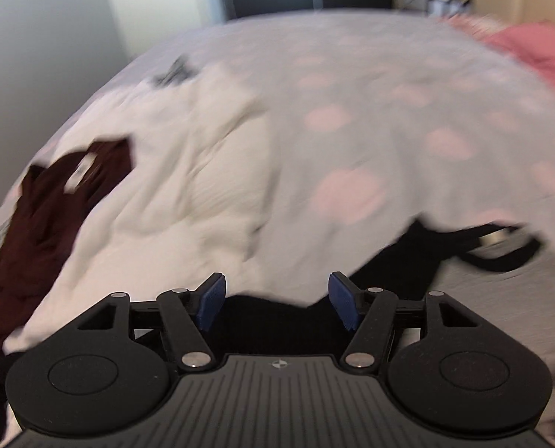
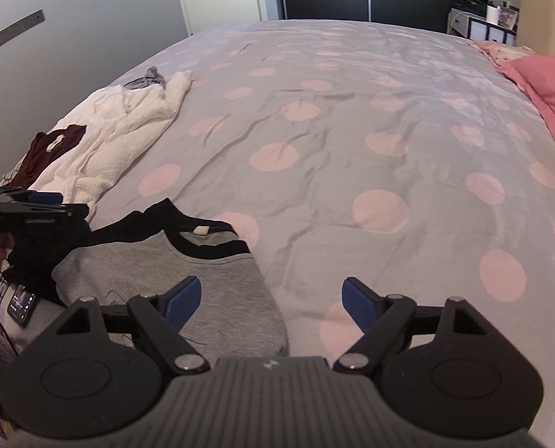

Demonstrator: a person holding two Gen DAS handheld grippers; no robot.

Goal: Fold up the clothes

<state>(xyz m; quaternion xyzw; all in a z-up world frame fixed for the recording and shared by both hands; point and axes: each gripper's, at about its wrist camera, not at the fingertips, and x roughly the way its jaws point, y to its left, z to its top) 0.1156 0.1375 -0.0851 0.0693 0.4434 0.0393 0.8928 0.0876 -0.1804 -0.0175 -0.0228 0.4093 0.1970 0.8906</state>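
A: Status, bed (image 2: 352,119)?
B: Grey tee (image 2: 172,280) w/ black neck trim lies near-left, partly flat, collar toward far side. Black garment (image 2: 53,239) bunched just left of it, touching. White garment (image 2: 117,138) crumpled further off, far-left; maroon top (image 2: 49,149) at its left edge.
A: Grippers?
B: Right gripper (image 2: 271,300) hovers over tee's right edge, fingers spread, nothing held. Left gripper (image 1: 277,300) also spread wide, empty, above black cloth; its view is blurred. Seen from the right cam it sits at the left, over the black piece.
A: Handling?
B: Judged: tee is light, soft knit, limp, will sag and drag, no slip risk. Best grip pts: shoulder seams by the collar, or hem corners; pinch one layer only.
A: Stage?
B: Tee not folded as it lies. Can't tell more.
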